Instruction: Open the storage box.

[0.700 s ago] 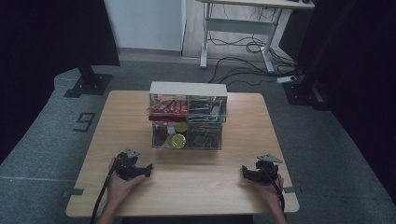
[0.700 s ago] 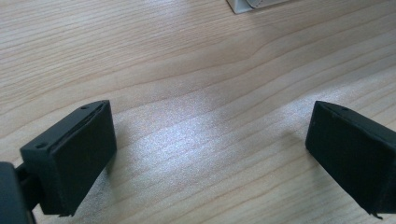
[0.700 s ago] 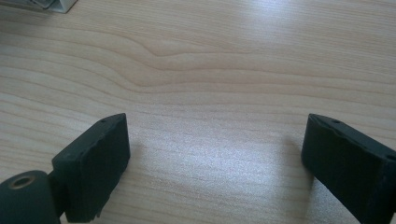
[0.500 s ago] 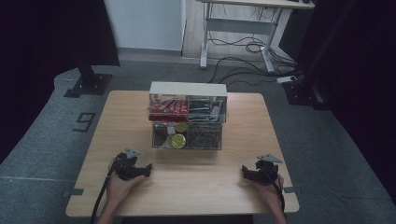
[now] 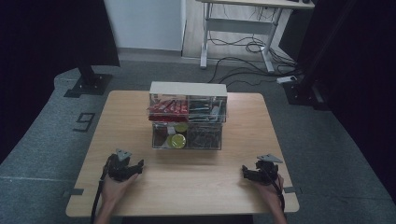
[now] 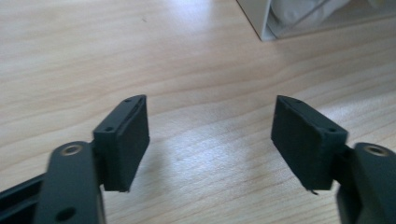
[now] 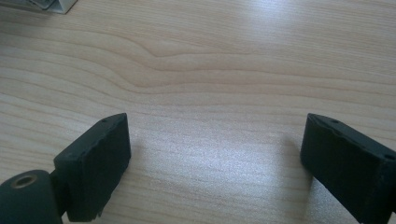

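Note:
A clear two-tier drawer box stands at the middle of the wooden table. Its upper drawers hold red packets and dark items; a lower one holds a yellow-lidded round thing. My left gripper rests on the table at the near left, open, with bare wood between its jaws. At the near right my right gripper lies open too, its jaws wide apart over bare wood. A corner of the box shows in the left gripper view.
The table's near edge runs just behind both hands. Dark curtains flank the table, a black stand base sits on the floor at the far left, and a desk frame with cables stands beyond.

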